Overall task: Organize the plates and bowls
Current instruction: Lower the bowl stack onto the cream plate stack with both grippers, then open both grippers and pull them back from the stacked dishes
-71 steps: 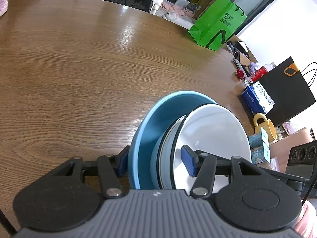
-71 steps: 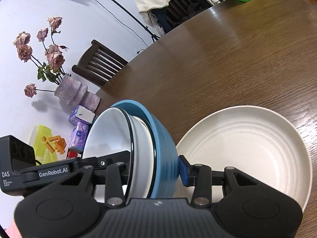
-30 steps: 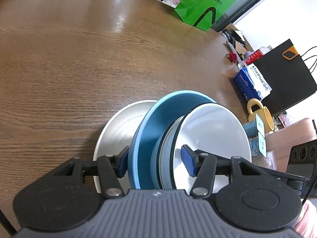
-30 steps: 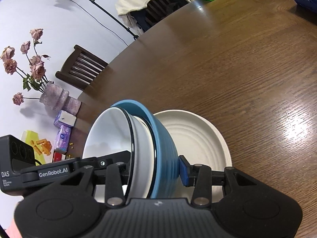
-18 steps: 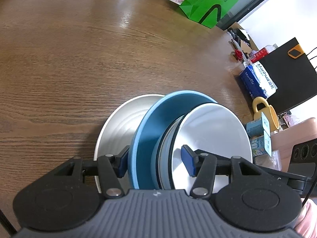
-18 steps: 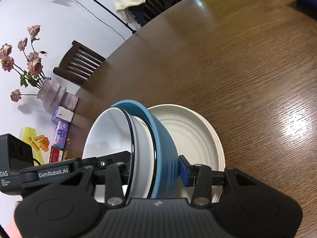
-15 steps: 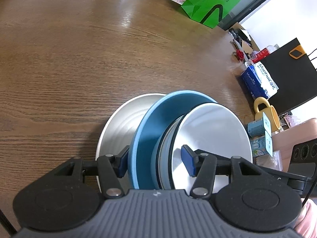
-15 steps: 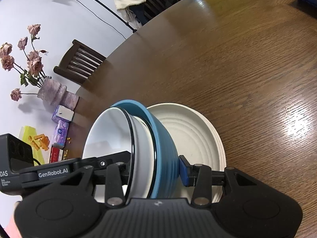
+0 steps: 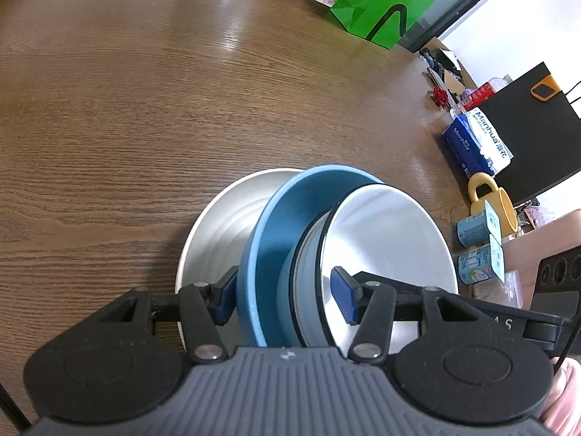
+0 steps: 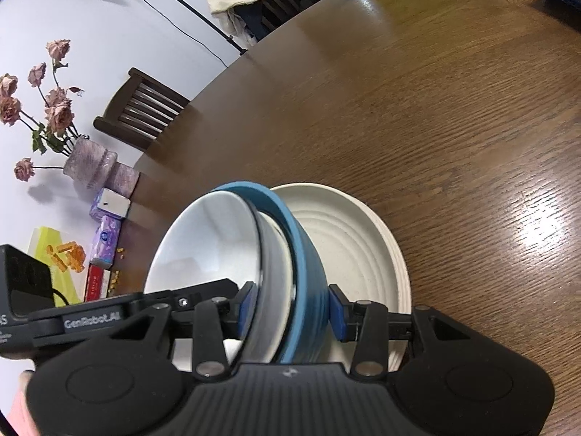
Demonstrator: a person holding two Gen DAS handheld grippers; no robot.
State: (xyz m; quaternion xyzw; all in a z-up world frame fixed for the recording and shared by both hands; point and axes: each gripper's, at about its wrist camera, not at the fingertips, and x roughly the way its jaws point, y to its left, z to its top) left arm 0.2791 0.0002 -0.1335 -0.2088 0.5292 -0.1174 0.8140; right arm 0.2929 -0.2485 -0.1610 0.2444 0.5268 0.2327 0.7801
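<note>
Holding the stacked bowls from both sides, the left gripper (image 9: 285, 299) and the right gripper (image 10: 290, 310) are each clamped on the blue bowl (image 9: 268, 250) with the white bowl (image 9: 388, 239) nested inside — tipped on edge over the cream plate (image 10: 348, 254). Nesting looks done; setting the stack down on the plate is left. Earlier the plate sat off at about 3 o'clock from the right gripper — now it lies right beneath the bowls on the wooden table (image 9: 145, 109).

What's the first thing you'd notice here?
The blue bowl with a white bowl nested inside, tipped on edge and pinched from both sides by the left gripper and right gripper. Right behind them a cream plate lies on the wooden table.
</note>
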